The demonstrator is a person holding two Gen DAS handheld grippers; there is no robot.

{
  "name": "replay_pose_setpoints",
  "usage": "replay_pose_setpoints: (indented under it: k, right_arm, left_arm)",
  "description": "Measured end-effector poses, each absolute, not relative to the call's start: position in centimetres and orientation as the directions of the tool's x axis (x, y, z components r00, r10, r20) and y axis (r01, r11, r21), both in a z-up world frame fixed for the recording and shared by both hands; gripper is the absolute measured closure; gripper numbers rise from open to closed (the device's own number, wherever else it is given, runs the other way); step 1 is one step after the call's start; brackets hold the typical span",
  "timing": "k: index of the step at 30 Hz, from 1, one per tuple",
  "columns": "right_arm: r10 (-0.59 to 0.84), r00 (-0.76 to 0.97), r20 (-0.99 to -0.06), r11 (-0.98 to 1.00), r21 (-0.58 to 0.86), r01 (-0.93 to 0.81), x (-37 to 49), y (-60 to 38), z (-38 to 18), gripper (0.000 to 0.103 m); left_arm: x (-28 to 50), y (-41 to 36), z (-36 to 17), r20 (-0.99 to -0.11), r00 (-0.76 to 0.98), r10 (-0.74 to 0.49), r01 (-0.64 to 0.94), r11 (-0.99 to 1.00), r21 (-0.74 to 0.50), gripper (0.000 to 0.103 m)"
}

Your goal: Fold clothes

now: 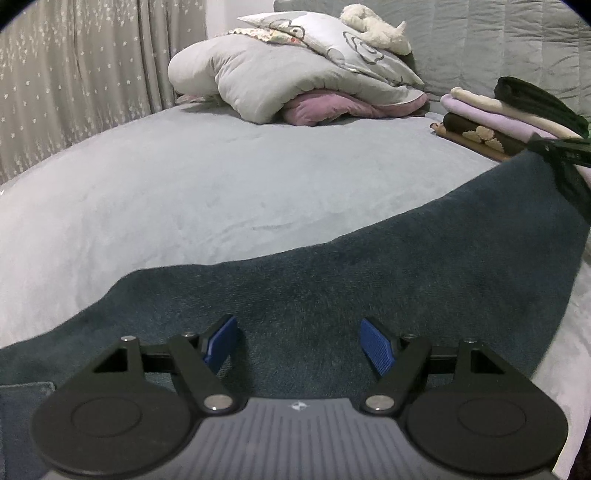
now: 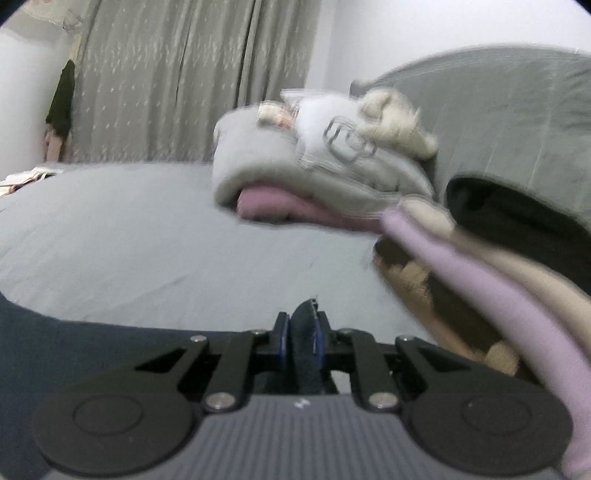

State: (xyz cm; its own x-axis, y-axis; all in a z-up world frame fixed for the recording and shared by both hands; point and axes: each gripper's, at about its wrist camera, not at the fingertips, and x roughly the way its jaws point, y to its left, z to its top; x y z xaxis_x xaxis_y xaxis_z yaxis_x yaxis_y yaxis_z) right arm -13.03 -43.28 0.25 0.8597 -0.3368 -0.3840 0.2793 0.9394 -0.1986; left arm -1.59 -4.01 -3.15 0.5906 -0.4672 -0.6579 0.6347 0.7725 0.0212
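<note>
Grey bedspread (image 1: 184, 192) carries a dark blue woolly garment (image 1: 369, 266); right gripper (image 2: 302, 338) pinches its edge, left gripper (image 1: 295, 343) gapes above it: next, probably, grip and fold.

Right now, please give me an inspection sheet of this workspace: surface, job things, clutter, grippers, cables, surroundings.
Surface: grey bedspread, mostly smooth, on a bed.
Job's things: dark blue garment spread across the near edge; folded clothes stack at the right, black on top, then cream, lilac and dark patterned pieces.
Clutter: grey duvet heap over a pink blanket; patterned pillow and a cream plush toy on top.
Grippers: left gripper open above the garment, nothing between its pads; right gripper shut on a fold of the dark blue garment.
Cables: nothing seen.
Surroundings: grey curtain at the left, quilted grey headboard behind; the right wrist view is blurred.
</note>
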Motion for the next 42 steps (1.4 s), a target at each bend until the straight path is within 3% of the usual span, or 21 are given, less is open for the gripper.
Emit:
replay_pose_setpoints:
  k: [10, 13, 15, 18, 20, 22, 27, 34, 42]
  right_arm:
    - [-0.366, 0.768, -0.525, 0.93, -0.236, 0.282, -7.4, -45.4, -4.7, 0.091]
    - [-0.421, 0.723, -0.549, 0.907, -0.253, 0.336, -6.6, -46.6, -6.2, 0.103]
    - [-0.415, 0.709, -0.57, 0.908, -0.211, 0.361, -6.9, -47.5, -6.3, 0.103]
    - [-0.395, 0.722, -0.568, 0.91, -0.135, 0.392, -8.3, -48.6, -5.2, 0.095]
    - [-0.382, 0.738, -0.556, 0.909, -0.082, 0.409, -9.8, -49.2, -4.0, 0.071]
    - [-0.37, 0.748, -0.551, 0.907, -0.041, 0.419, -11.4, -49.6, -2.9, 0.059]
    - [-0.322, 0.759, -0.566, 0.907, 0.044, 0.418, -15.0, -50.6, -1.2, 0.053]
    - [-0.169, 0.779, -0.603, 0.891, 0.244, 0.383, -19.1, -51.4, -1.3, 0.053]
    - [-0.114, 0.781, -0.615, 0.928, 0.214, 0.304, -19.6, -46.7, -1.4, 0.053]
  left_arm:
    - [-1.3, -4.1, -4.0, -0.665, 0.585, -0.465, 0.634, 0.773, 0.018, 0.026]
    - [-1.3, -4.2, -4.1, -0.663, 0.588, -0.463, 0.633, 0.774, 0.02, 0.025]
    - [-1.3, -4.3, -4.1, -0.663, 0.59, -0.461, 0.631, 0.775, 0.022, 0.025]
    - [-1.4, -4.4, -3.8, -0.661, 0.594, -0.46, 0.63, 0.776, 0.026, 0.025]
    - [-1.6, -4.4, -3.4, -0.647, 0.599, -0.471, 0.63, 0.776, 0.019, 0.025]
    - [-1.9, -4.2, -2.9, -0.632, 0.601, -0.489, 0.634, 0.773, 0.004, 0.025]
    - [-3.2, -4.1, -1.7, -0.584, 0.578, -0.57, 0.673, 0.738, -0.055, 0.025]
    - [-5.5, -4.8, -1.4, -0.575, 0.555, -0.601, 0.724, 0.689, -0.022, 0.025]
    - [-7.1, -5.0, -2.0, -0.587, 0.502, -0.635, 0.755, 0.653, -0.06, 0.028]
